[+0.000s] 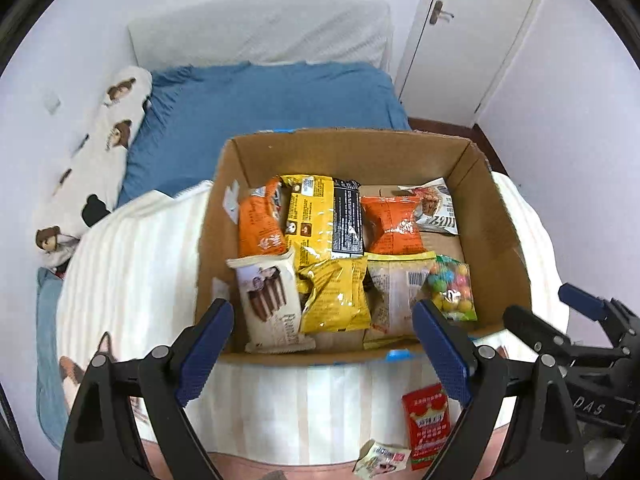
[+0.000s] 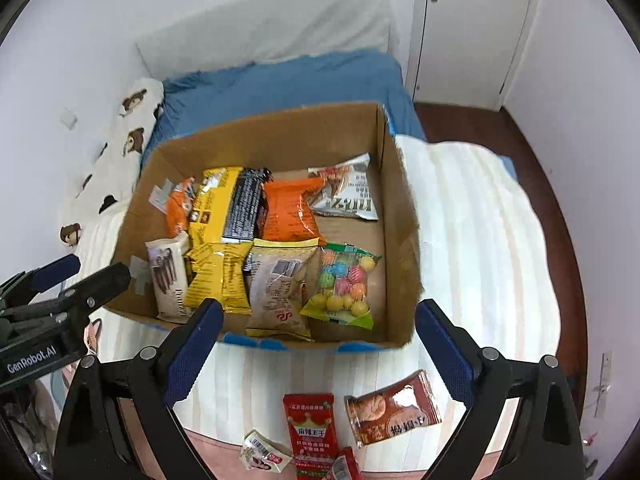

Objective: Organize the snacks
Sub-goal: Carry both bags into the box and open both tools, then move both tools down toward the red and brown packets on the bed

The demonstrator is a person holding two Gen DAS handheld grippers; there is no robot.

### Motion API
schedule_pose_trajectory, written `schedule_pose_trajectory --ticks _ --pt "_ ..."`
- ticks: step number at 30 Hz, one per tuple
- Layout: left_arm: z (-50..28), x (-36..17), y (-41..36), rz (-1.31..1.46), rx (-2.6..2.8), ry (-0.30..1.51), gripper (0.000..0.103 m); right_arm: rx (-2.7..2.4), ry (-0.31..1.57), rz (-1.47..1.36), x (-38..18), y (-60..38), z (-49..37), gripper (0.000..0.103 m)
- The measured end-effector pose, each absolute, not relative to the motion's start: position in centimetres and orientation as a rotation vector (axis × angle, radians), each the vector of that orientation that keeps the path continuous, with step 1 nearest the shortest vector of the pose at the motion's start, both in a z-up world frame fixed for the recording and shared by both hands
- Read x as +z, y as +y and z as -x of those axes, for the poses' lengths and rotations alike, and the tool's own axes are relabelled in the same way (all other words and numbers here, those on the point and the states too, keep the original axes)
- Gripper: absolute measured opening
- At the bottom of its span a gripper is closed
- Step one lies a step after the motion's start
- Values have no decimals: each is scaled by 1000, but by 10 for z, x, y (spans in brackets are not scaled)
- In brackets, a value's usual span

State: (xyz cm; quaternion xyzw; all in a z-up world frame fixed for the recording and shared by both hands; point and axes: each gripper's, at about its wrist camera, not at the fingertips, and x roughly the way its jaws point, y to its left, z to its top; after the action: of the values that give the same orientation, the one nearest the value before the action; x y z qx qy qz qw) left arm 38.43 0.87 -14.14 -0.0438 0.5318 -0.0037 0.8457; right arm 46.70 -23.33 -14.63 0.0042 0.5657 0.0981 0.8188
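Cardboard box point(image 2: 400, 216) on the striped blanket point(image 2: 480, 240) already holds most snacks, packed flat. My right gripper point(image 2: 320, 344) and left gripper point(image 1: 324, 344) hover spread and empty, since the brown packet point(image 2: 394, 410) and red packet point(image 2: 314, 430) lie outside.

Even, bright indoor light with soft, faint shadows. Glare streaks the yellow packets point(image 1: 316, 216) inside the cardboard box point(image 1: 496, 224). Fisheye bending grows away from the box, ending in black corners. The box's near-right corner smears in the right wrist view.
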Motion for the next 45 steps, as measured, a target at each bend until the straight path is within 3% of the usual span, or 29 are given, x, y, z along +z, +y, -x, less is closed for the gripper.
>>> schedule_pose_trajectory --ticks 13,20,23,24,25,27,33,44,45 --pt "-303 -94 8 65 30 973 92 269 1057 -69 -89 -239 -390 99" --pt "-272 -100 3 79 24 985 92 298 1082 -154 -94 -261 -356 99" --pt "-261 -130 -7 64 18 1054 92 284 1161 -212 -125 -280 -344 97" --pt "-259 -145 -11 61 16 1091 92 288 1185 -229 -136 -286 -340 89" --pt "-257 -158 -14 62 12 1127 92 289 1220 -247 -150 -292 -336 73" --pt "-258 -194 -22 83 -12 1233 92 278 1294 -292 -179 -305 -327 68" --pt "-277 -277 -49 205 -94 1468 92 207 1420 -454 -239 -344 -322 69" --pt "-336 -352 -138 199 -126 1658 91 13 1423 -724 -285 -392 -354 75" --pt "-336 -354 -139 199 -111 1646 87 2 1425 -724 -288 -389 -360 76"
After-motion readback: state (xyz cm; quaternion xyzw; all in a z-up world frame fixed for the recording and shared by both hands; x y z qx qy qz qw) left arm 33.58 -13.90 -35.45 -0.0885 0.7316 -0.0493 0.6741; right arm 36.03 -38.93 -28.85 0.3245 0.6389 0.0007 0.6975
